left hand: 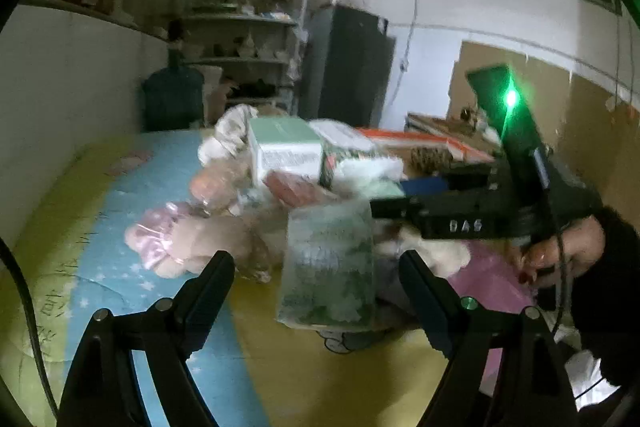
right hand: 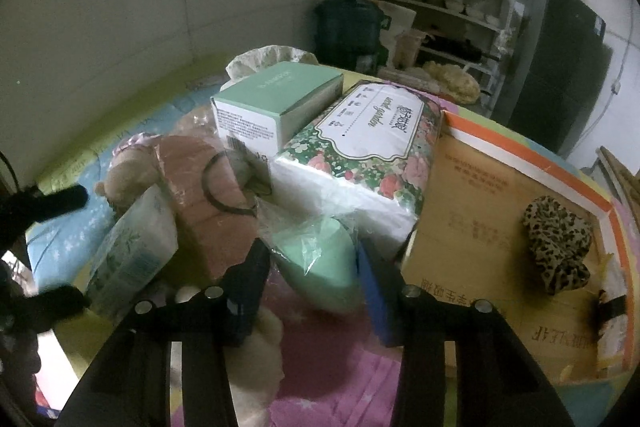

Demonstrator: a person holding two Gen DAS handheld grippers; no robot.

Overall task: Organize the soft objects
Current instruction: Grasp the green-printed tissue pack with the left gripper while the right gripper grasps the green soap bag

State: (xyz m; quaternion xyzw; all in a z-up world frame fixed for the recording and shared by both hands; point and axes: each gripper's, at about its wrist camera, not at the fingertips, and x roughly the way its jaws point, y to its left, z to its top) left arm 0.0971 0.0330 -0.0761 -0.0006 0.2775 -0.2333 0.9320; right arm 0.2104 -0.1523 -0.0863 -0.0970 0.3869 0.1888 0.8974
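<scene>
Between the right gripper's (right hand: 316,263) fingers lies a mint-green soft pad in clear crinkled plastic wrap (right hand: 320,263), its long axis running from upper left to lower right, on the pile atop the bed's patterned quilt (right hand: 60,247). Whether the fingers press it I cannot tell. Left gripper's (left hand: 316,279) fingers stand apart before an upright pale-green tissue pack (left hand: 330,263).

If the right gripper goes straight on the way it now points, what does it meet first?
Most likely the mint-green soft object in clear plastic wrap, already between the right gripper fingers; whether the pads touch it is unclear. The floral tissue pack lies behind.
</scene>
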